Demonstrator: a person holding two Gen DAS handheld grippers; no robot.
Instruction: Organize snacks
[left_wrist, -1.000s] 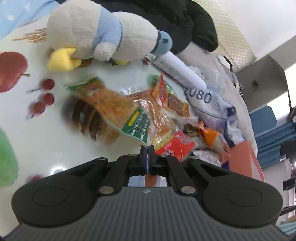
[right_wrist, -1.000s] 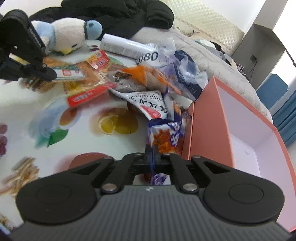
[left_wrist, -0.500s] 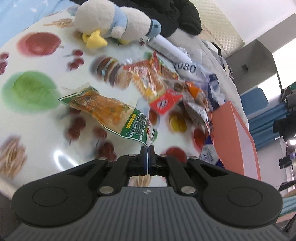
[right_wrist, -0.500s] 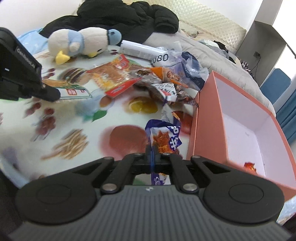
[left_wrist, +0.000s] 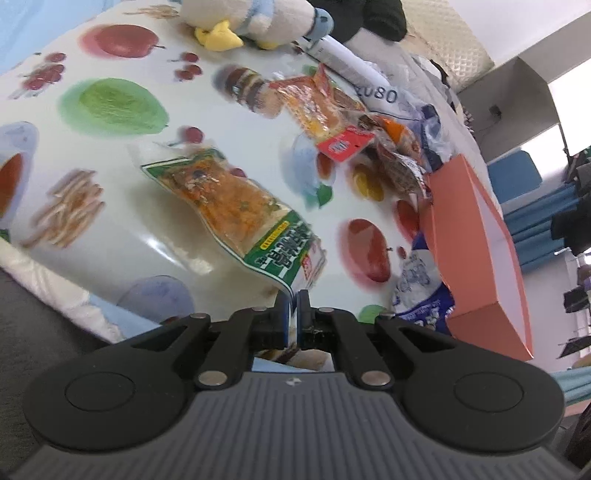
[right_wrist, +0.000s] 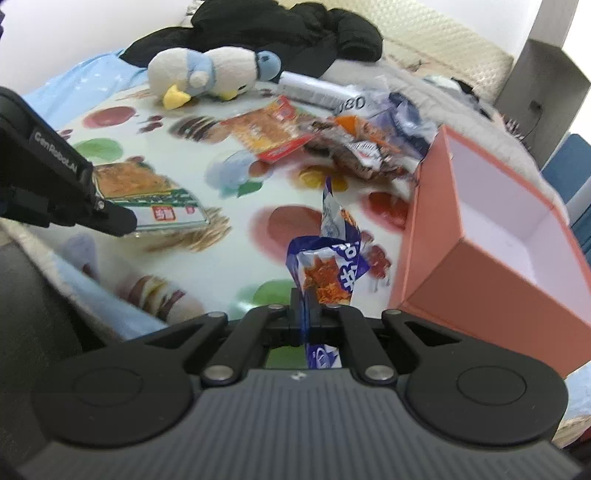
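Note:
My left gripper (left_wrist: 293, 300) is shut on the corner of a green and orange snack packet (left_wrist: 236, 210), held above the fruit-print tablecloth (left_wrist: 110, 155). It also shows in the right wrist view (right_wrist: 147, 188), with the left gripper (right_wrist: 122, 221) at far left. My right gripper (right_wrist: 306, 301) is shut on a blue and purple snack bag (right_wrist: 327, 266), also seen in the left wrist view (left_wrist: 421, 291), just left of an open orange box (right_wrist: 491, 236). A pile of snack packets (right_wrist: 332, 136) lies behind.
A plush penguin (right_wrist: 210, 74) lies at the far side with black clothing (right_wrist: 280, 33) behind it. A white tube (right_wrist: 314, 88) and a plastic bag (right_wrist: 399, 110) lie near the pile. The table's near edge (right_wrist: 92, 280) drops to a dark floor.
Both grippers have drawn back toward the table's near edge with their packets. The right gripper's bag now hangs beside the orange box's near corner.

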